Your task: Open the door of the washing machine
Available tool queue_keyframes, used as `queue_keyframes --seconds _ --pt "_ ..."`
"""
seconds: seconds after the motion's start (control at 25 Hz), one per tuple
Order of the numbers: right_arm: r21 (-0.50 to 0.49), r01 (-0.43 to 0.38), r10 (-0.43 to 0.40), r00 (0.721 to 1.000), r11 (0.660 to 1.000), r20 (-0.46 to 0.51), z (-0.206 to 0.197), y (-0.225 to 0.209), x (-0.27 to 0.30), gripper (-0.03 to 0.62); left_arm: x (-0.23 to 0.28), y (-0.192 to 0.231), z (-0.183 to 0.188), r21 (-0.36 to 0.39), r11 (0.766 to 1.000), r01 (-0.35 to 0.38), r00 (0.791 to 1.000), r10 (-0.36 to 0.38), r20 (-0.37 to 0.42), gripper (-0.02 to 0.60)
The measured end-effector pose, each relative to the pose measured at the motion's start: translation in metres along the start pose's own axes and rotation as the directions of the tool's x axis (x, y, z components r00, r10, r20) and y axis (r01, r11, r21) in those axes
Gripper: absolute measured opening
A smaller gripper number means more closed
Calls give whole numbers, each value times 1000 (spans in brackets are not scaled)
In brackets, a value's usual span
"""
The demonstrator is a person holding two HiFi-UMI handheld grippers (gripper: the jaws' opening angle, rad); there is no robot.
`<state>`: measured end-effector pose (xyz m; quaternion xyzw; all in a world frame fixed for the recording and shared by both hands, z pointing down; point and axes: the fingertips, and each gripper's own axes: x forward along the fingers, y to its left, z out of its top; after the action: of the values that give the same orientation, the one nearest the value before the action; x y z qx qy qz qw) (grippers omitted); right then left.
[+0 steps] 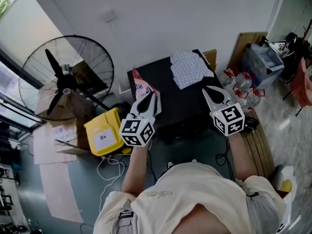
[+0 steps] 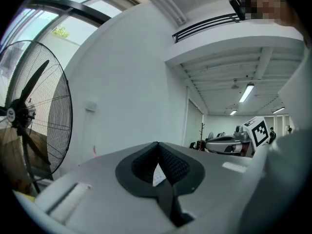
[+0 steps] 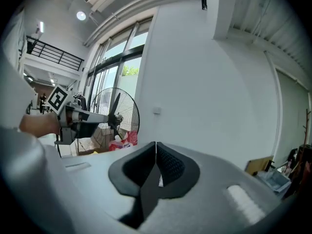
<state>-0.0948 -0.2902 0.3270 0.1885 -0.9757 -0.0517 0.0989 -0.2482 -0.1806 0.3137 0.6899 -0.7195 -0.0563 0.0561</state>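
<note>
In the head view a black box-shaped machine stands against the white wall, seen from above; its door does not show. A checked cloth lies on its top. My left gripper hovers over the machine's left part, jaws together and holding nothing. My right gripper hovers over its right part, also shut and empty. In the left gripper view the left gripper points level at the white wall, pads meeting at the tip. The right gripper in its own view is shut too and faces the same wall.
A big standing fan is left of the machine, with a yellow box and cardboard on the floor below it. Right of the machine are water bottles, a plastic bin and a wooden board. Cables lie on the floor.
</note>
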Motion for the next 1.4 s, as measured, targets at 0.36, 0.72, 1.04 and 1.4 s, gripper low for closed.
queue_keyframes --seconds 0.36,0.72,1.04,1.4 --pt "16 69 -71 982 997 174 58 -11 1 8 -5 14 44 76 996 -37 997 32 70 18" --pt "-4 84 -82 980 996 180 62 -8 6 -6 -13 17 62 135 986 -95 991 80 111 18" --pt "13 2 -4 985 1000 173 47 13 5 0 -16 21 43 105 988 -111 991 101 91 18" --pt "71 -19 9 991 997 136 15 18 -1 0 -13 17 31 98 990 -100 993 93 70 18"
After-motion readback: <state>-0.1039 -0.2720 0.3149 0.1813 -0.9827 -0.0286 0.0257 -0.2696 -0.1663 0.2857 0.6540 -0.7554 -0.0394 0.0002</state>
